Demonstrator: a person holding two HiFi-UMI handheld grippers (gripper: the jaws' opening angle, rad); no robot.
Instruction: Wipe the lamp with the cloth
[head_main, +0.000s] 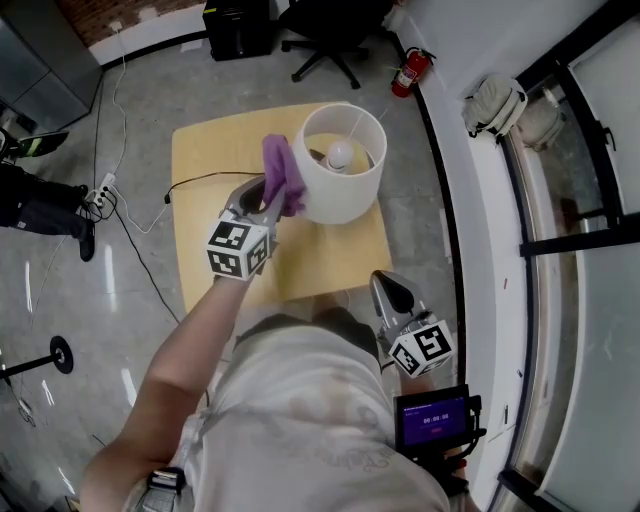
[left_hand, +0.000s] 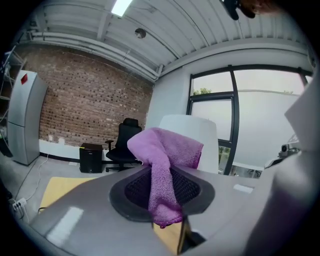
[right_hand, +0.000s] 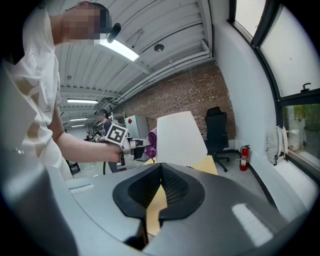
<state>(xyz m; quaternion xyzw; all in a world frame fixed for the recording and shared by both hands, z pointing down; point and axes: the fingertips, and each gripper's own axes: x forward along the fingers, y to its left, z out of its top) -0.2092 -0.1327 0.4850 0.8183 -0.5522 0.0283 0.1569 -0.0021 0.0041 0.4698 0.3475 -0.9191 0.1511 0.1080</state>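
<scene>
1. Head view: the cloth (head_main: 283, 172) is held in the left gripper (head_main: 272, 198) and is laid against the left outer wall of the lamp (head_main: 345, 170) shade, as far as can be told. The lamp is set toward the far right corner of the table (head_main: 200, 160). The right gripper (head_main: 388, 285) is kept back by the body, well apart from the lamp. One gripper is judged enough for wiping.

2. Left gripper view: the jaws are clamped on a hanging fold of the cloth, and the rest is bunched above the tips. The shade is thus met by a soft wad, not by hard jaws. The shade is seen directly behind the cloth.

3. Right gripper view: the jaws are parted by only a narrow slit and nothing is gripped, with bare table seen through the gap. The lamp and the cloth-bearing gripper are seen ahead, so this gripper is judged to be on standby.
</scene>
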